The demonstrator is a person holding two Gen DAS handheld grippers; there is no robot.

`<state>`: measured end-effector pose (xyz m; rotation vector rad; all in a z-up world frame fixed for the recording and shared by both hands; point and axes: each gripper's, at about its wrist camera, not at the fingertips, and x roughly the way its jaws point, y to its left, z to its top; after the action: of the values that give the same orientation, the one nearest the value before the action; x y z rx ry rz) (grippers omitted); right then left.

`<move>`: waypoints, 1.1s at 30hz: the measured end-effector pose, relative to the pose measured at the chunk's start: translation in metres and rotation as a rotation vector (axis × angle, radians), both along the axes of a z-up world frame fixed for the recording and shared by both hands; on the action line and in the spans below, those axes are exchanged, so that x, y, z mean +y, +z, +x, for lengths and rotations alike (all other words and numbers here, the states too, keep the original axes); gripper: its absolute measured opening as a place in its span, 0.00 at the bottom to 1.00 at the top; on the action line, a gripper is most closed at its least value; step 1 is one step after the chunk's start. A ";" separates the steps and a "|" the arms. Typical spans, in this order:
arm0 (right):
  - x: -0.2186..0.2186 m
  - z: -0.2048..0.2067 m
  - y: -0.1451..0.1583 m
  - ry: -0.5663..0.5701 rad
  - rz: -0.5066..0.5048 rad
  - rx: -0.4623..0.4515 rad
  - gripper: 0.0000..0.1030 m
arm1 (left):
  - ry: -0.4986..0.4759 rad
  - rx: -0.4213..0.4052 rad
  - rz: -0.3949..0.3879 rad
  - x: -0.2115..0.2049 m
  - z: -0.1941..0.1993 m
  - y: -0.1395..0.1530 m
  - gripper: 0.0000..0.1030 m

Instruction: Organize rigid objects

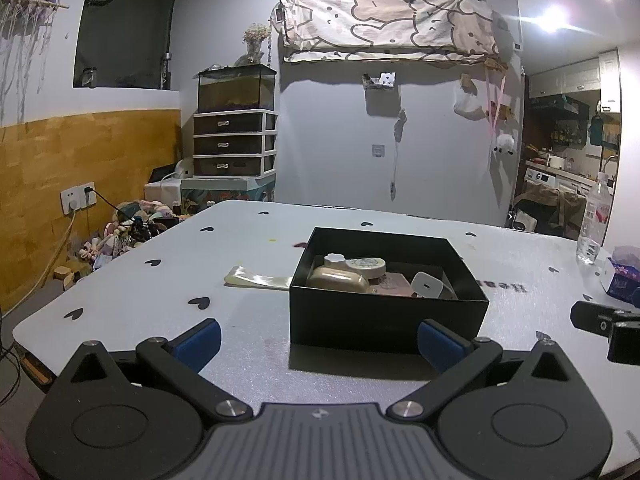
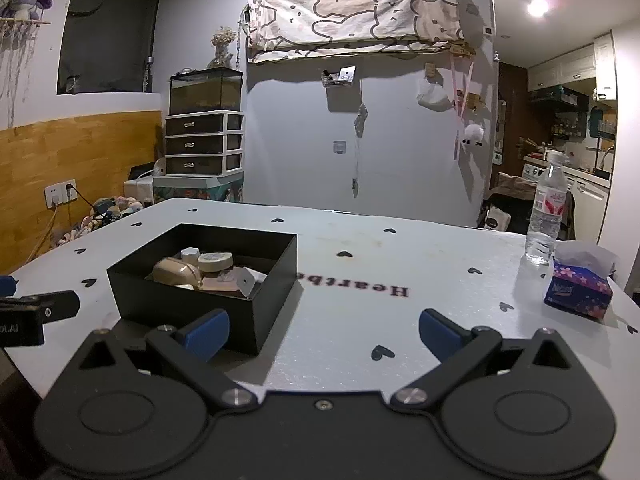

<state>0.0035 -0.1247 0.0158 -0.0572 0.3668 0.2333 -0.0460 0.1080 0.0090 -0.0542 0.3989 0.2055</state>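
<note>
A black open box (image 1: 384,320) stands on the white table (image 1: 160,288). In it lie a beige case (image 1: 340,280), a round cream tin (image 1: 366,266), a small white cap (image 1: 335,258) and a white plug-like piece (image 1: 427,285). My left gripper (image 1: 318,340) is open and empty, just before the box's near wall. My right gripper (image 2: 324,334) is open and empty, to the right of the box (image 2: 192,304). The same items show inside the box in the right wrist view (image 2: 200,270). Part of the right gripper's body shows at the right edge (image 1: 608,326).
A flat cream wrapper (image 1: 256,278) lies left of the box. A water bottle (image 2: 546,216) and a purple tissue pack (image 2: 580,288) stand at the table's right. The table is printed with black hearts and the word "Heartbeat" (image 2: 356,286). Drawers and toys are beyond the far left edge.
</note>
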 end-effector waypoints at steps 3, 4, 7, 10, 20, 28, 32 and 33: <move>0.000 0.000 0.000 0.000 0.000 0.001 0.99 | -0.003 0.002 0.005 -0.001 0.000 0.001 1.00; 0.000 0.000 0.000 0.000 0.000 0.000 0.99 | -0.004 0.002 0.007 -0.002 0.000 0.001 1.00; -0.001 0.000 0.000 -0.001 0.000 0.001 0.99 | -0.009 0.005 0.011 -0.004 0.001 0.000 1.00; -0.001 0.000 -0.001 -0.003 0.001 0.001 0.99 | -0.011 0.007 0.011 -0.004 0.001 0.001 1.00; -0.001 0.000 0.000 -0.002 0.001 0.003 0.99 | -0.014 0.005 0.013 -0.007 0.002 0.000 1.00; -0.004 0.000 -0.001 -0.004 0.002 0.004 0.99 | -0.014 0.006 0.013 -0.007 0.002 0.000 1.00; -0.004 0.000 -0.001 -0.004 0.002 0.004 0.99 | -0.014 0.005 0.012 -0.007 0.002 0.000 1.00; -0.004 0.000 -0.001 -0.005 0.003 0.005 0.99 | -0.014 0.006 0.012 -0.007 0.002 0.000 1.00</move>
<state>0.0036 -0.1288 0.0147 -0.0531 0.3716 0.2290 -0.0440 0.1011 0.0093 -0.0386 0.4035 0.1944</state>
